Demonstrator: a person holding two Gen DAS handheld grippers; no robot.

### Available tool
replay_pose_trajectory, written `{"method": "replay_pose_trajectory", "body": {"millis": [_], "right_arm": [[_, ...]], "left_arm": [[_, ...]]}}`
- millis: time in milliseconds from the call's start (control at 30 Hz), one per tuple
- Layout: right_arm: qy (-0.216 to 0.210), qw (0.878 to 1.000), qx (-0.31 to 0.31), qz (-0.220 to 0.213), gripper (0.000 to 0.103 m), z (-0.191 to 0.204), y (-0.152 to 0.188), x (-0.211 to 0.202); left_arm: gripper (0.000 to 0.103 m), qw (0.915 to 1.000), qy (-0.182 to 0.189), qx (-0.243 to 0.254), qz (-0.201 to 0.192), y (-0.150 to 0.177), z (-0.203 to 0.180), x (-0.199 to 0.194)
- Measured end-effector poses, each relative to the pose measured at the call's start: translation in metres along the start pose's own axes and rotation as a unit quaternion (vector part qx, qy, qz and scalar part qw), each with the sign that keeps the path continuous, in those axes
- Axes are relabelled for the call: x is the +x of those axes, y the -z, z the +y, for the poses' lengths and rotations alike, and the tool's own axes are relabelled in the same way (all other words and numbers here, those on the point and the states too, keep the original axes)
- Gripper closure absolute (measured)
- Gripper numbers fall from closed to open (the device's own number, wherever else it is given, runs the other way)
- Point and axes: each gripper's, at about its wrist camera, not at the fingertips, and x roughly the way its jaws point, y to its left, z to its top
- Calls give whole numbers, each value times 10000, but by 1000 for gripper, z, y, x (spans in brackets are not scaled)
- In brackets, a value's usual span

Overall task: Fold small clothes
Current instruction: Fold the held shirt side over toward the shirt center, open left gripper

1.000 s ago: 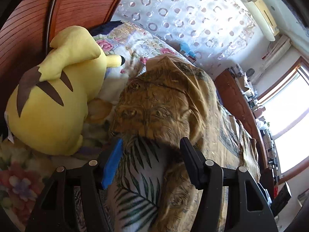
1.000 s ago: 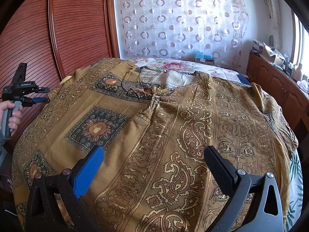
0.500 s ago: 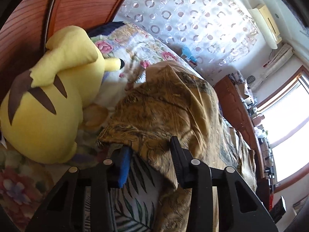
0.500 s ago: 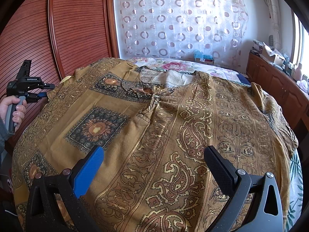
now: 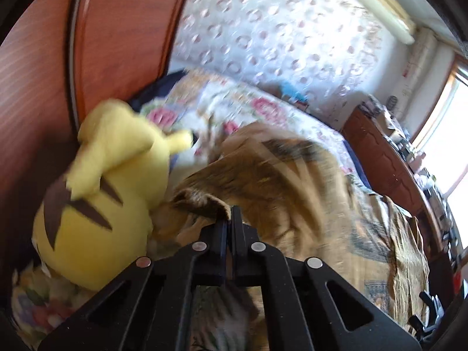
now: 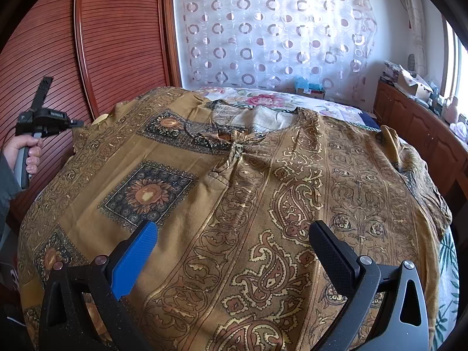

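Because a fold needs a held edge to carry over, the left claw (image 5: 229, 219) is pinched tight on the side hem of the patterned tunic (image 6: 263, 175), its fingers pressed together with a tuft of brown cloth bunched at their tips. That hem lies just beside the yellow Pikachu plush (image 5: 99, 199), so the grip is taken at the very margin of the fabric, probably to avoid catching the toy. The tunic itself is spread front-up across the bed (image 6: 292, 99), neckline toward the curtain (image 6: 278, 29), flat enough that a lifted side should travel cleanly toward the middle. The right claw (image 6: 234, 251) hangs over the lower hem with its fingers spread wide and nothing between them, seemingly placed to steady or take the bottom edge. From the right wrist view the left tool sits at the tunic's far left side, in the person's hand (image 6: 25, 153).
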Motion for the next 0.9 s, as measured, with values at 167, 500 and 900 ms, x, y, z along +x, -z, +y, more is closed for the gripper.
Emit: {"method": "replay_pose_trajectory", "body": {"millis": [167, 500, 900], "right_arm": [[-11, 10000, 21, 6, 0, 0, 0, 0], [-47, 10000, 68, 10, 0, -3, -1, 0], [-99, 9999, 40, -8, 0, -5, -5, 0]], "left_arm": [[101, 9945, 361, 944, -265, -6, -69, -31], [100, 9751, 886, 2023, 187, 39, -152, -45], [33, 9769, 729, 2003, -166, 50, -139, -86]]}}
